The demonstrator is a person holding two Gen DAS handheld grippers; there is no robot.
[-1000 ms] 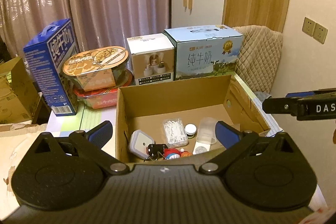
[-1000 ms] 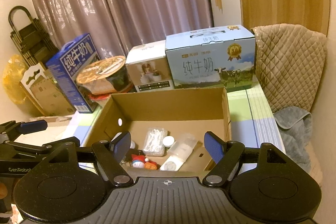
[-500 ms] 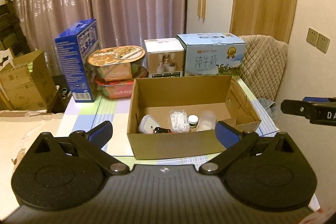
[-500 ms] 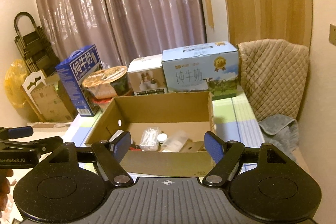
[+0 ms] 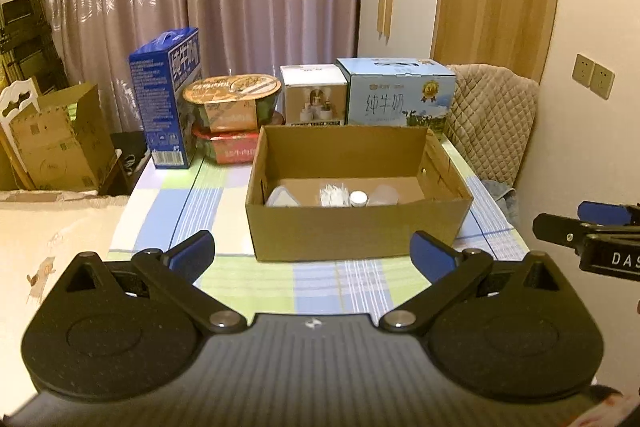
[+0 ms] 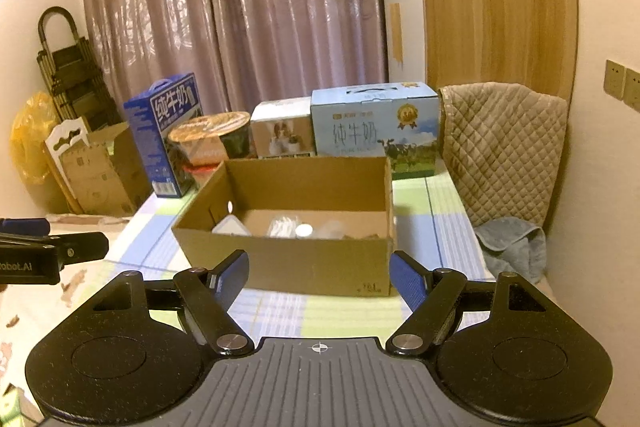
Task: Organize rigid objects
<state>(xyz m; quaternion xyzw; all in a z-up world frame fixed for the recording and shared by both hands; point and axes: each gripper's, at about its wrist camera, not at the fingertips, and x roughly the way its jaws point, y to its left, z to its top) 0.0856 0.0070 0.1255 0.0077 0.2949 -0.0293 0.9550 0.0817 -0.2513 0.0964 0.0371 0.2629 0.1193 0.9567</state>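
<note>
An open cardboard box stands on the checked tablecloth; it also shows in the right wrist view. Inside it I see a white lidded container, a clear bag of swabs, a small white-capped jar and a clear plastic cup. My left gripper is open and empty, held back from the box's front wall. My right gripper is open and empty, also in front of the box. Each gripper's fingers show at the edge of the other's view.
Behind the box stand a dark blue milk carton, stacked instant noodle bowls, a white product box and a light blue milk case. A quilted chair with a grey towel is at the right; cardboard at the left.
Both grippers have pulled back and away from the box, so it looks smaller and its front wall now hides part of the contents. Both stay open and empty.
</note>
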